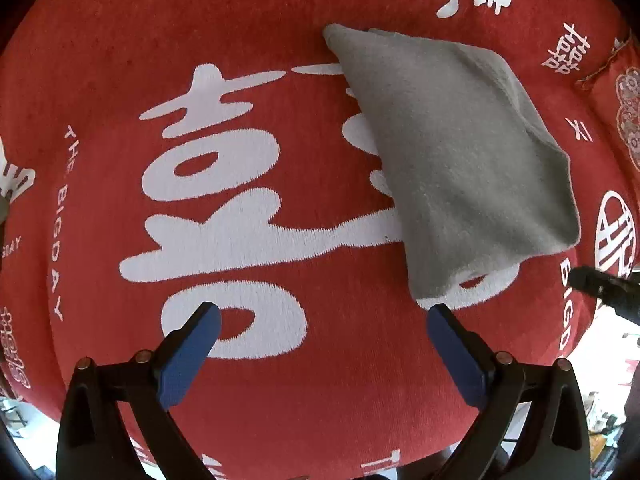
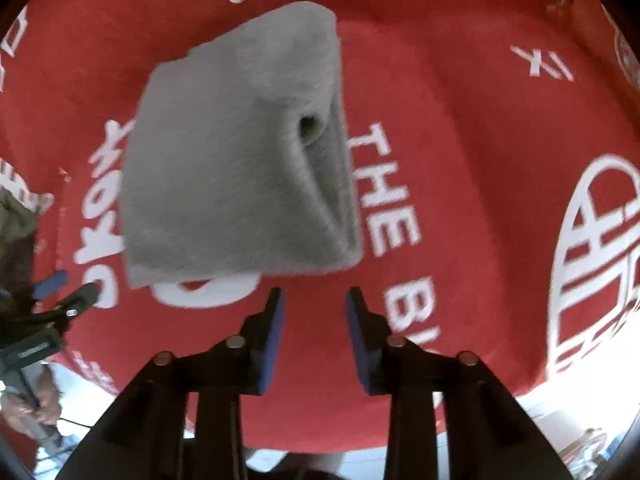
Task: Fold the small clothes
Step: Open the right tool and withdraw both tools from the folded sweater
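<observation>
**Grey cloth folded on red blanket, both grippers empty**

Grey cloth lies folded into a rough rectangle on the red blanket, partly covering the big white character woven into it. In the right wrist view the same cloth shows a layered edge along its right side, with a small dark opening in the fold. Its near edge lifts slightly off the blanket in both views.

Left gripper: jaws spread wide, nothing between them, blue pads bare. Its right finger tip sits just beside the cloth's near corner; cannot tell if it touches.

Right gripper: jaws part-open with a narrow gap, nothing held. It sits just short of the cloth's near edge, apart from it. Its finger also pokes into the left wrist view at the right edge.

The left gripper shows at the far left of the right wrist view, with the person's hand on its handle below.

A red patterned cushion sits at the blanket's far right edge.
</observation>
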Tool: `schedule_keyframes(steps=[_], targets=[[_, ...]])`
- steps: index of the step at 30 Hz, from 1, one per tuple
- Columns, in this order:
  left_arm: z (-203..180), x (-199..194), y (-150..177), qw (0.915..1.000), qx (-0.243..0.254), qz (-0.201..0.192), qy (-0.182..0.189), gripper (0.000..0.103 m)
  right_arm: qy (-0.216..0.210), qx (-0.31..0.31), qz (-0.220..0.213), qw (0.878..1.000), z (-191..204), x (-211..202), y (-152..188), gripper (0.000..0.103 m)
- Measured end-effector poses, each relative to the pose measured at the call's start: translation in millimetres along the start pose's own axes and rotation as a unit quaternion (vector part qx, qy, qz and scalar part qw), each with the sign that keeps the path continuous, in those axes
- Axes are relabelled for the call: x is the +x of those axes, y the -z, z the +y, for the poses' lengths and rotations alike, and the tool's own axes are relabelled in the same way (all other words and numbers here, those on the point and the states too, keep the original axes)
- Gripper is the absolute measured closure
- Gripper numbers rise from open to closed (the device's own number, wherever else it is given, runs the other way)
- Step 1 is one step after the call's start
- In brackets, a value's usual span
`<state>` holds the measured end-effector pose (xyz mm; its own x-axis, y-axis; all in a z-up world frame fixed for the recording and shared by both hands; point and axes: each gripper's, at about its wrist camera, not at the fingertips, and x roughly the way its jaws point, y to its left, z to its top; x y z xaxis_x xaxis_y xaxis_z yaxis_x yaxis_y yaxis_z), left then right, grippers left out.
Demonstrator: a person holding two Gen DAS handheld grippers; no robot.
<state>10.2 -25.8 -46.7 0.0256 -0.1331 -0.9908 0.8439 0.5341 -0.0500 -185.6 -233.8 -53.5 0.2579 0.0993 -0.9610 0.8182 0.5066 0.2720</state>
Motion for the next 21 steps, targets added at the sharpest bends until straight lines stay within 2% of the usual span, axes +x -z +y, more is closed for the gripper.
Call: schedule_keyframes(steps=[2,6,9,14,21], targets=[[-1.0,-2.4,1.4,1.0,0.007,0.002,-0.004,0.0,-0.022,0.011,0.003,1.0,2.3,1.8,12.2,0.053],[-2.7,-3.1,6.4,0.9998,0.018,0.01,-0.007,0.0,-0.04,0.017,0.009,0.999,16.0,2.4,28.6,0.052],[-2.1,-2.4,10.2,0.9996,0.019,0.021,-0.002,0.0,-0.05,0.017,0.008,0.999,22.6,-1.2,37.0,0.041],[-3.2,-1.3,10.9,0.9995,0.014,0.027,-0.004,0.0,-0.053,0.016,0.015,0.998,18.7,-5.5,35.2,0.038],[-16.6,5.2,-3.1,0.9992,-0.006,0.036,-0.013,0.0,-0.061,0.013,0.021,0.998,6.0,-1.5,8.7,0.037]])
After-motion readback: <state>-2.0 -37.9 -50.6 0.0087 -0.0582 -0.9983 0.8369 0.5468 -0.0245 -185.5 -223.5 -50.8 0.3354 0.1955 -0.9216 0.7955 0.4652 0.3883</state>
